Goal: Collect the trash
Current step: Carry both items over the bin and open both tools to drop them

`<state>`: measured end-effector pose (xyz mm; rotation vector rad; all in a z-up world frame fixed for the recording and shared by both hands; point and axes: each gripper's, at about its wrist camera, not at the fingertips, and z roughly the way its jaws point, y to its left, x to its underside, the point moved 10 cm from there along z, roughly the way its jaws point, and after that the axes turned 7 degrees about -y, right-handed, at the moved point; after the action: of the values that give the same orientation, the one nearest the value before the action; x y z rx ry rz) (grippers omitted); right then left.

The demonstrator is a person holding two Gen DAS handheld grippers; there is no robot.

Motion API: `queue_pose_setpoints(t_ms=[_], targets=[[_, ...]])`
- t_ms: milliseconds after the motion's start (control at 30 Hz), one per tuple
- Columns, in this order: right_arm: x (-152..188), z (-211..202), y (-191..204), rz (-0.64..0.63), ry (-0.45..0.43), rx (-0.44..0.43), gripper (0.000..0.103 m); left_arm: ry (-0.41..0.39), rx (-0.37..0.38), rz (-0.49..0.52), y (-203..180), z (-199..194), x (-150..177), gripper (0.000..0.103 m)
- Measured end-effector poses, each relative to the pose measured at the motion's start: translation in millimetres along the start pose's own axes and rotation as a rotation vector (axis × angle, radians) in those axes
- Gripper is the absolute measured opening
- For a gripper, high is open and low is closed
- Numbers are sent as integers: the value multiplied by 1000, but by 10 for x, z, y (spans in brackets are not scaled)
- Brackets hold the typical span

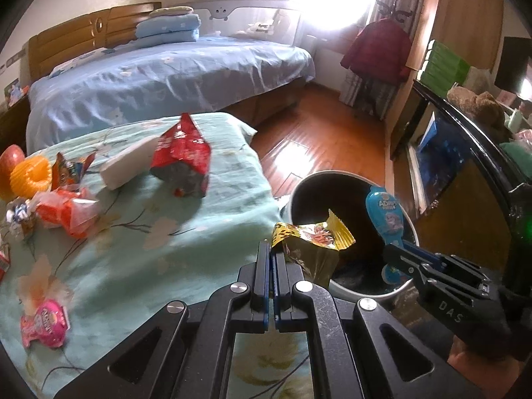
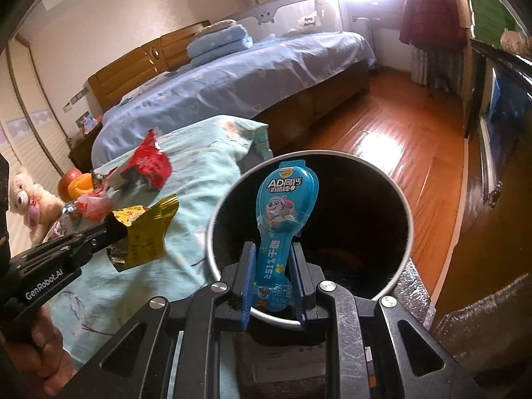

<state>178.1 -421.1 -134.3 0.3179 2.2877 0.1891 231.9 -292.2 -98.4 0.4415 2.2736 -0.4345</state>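
Blue plastic cheese-stick wrapper is pinched at its narrow stem by the right gripper, jaws closed on it, wide rounded end up and away from the claw. Its long axis runs along the fingers, straight over the mouth of the round metal bin — bin lies directly below and ahead of this claw, so the right hand is the nearer of the 2.

Left gripper is clamped fully shut on a corner of a gold foil snack bag; the bag hangs ahead and to the right of the jaws, at the bin rim, partly over the opening, partly over the green floral blanket. Its crimped top edge points toward the bin.

Judgement: both pieces look set for release — right one first. More trash remains on the blanket: red snack bag, pink wrapper.
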Motion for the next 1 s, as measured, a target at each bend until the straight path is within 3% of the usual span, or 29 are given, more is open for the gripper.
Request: queue_pose_setpoints(t_ms=[500,1000], targets=[[-49,83,-398,38,14,34,20,23,29,47,-332,342,-103,0],[-75,175,-508,53,26,44,21,56,42,49,-445,609,-136,0]])
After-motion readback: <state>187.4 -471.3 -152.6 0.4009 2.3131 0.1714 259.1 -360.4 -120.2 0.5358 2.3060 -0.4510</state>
